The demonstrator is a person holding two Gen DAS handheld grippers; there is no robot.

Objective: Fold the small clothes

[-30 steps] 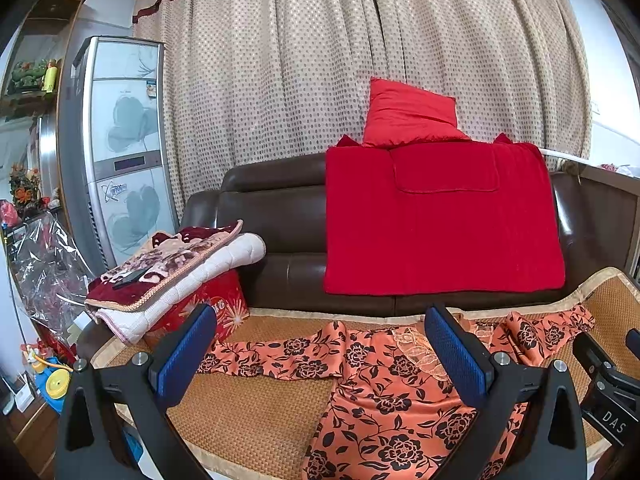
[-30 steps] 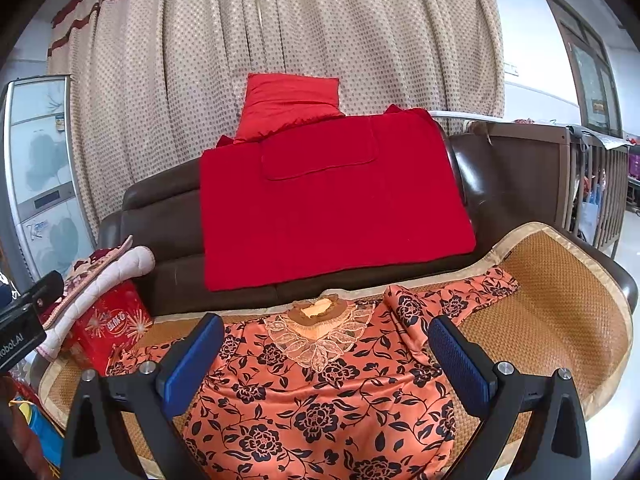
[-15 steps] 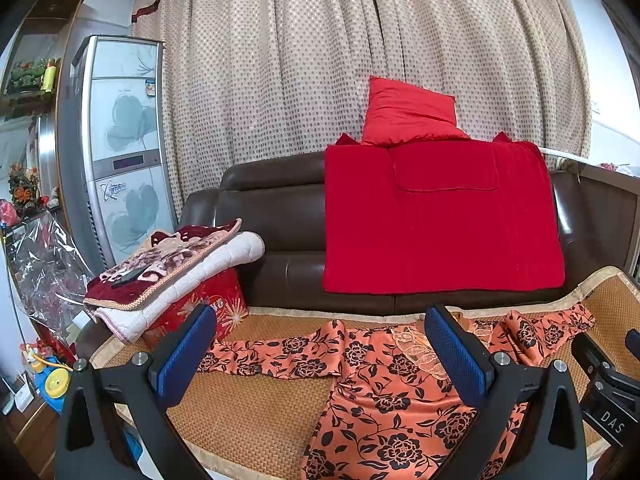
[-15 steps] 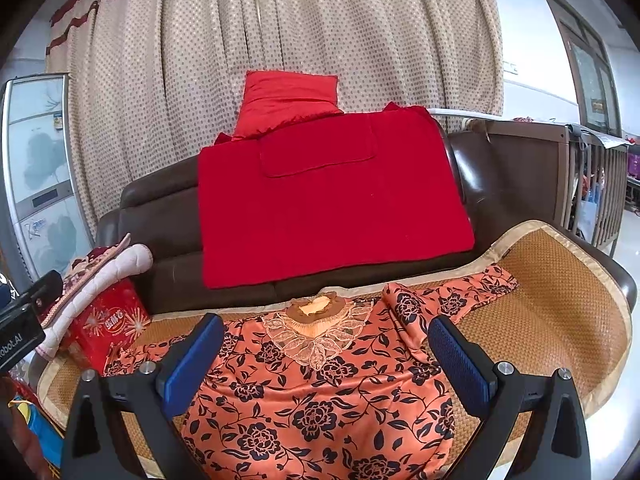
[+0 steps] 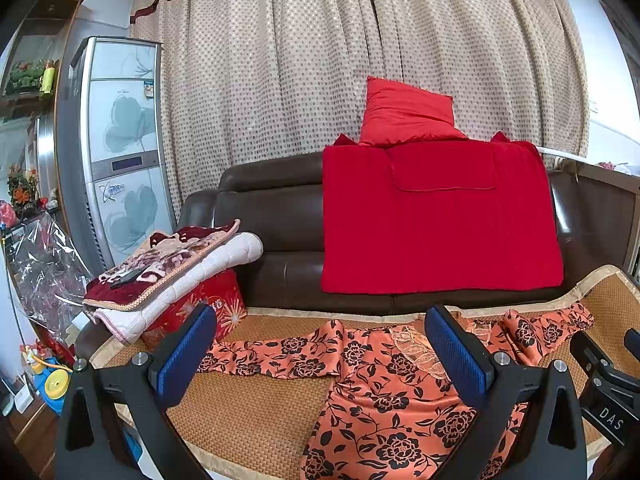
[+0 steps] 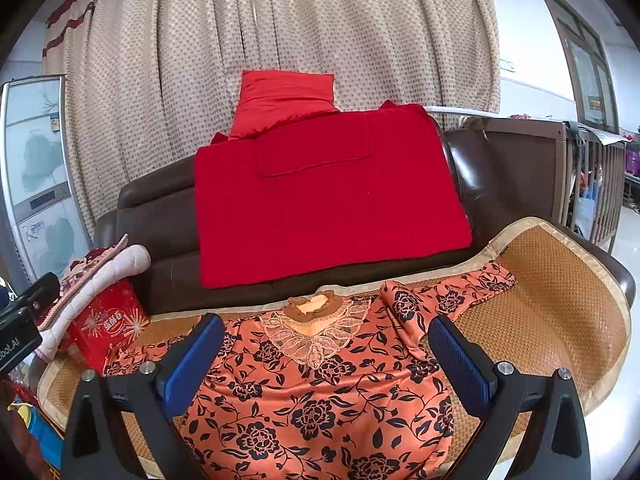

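**Blouse spread out, both tools waiting**

The orange flowered blouse point(image 6: 320, 392) lies face up on the woven mat point(image 6: 560, 288) that covers the sofa seat, its lace collar point(image 6: 312, 332) toward the back edge of the mat and a sleeve point(image 5: 272, 354) reaching out toward the left end. No fold is made yet. Over the last second almost nothing has changed: the views have barely drifted, so I judge the folding has not begun and the first grasp has yet to be chosen.

The left tool point(image 5: 320, 356) and the right tool point(image 6: 324, 364) both hover over the blouse with fingers spread wide and nothing between them.

Behind hang a red blanket point(image 6: 328, 200) over the sofa back, with a red pillow point(image 6: 280, 100) on top. Folded quilts point(image 5: 172, 264) sit at the mat's left end.

The blouse's hem runs below both views, and the right sleeve looks bunched, its cuff hard to make out.
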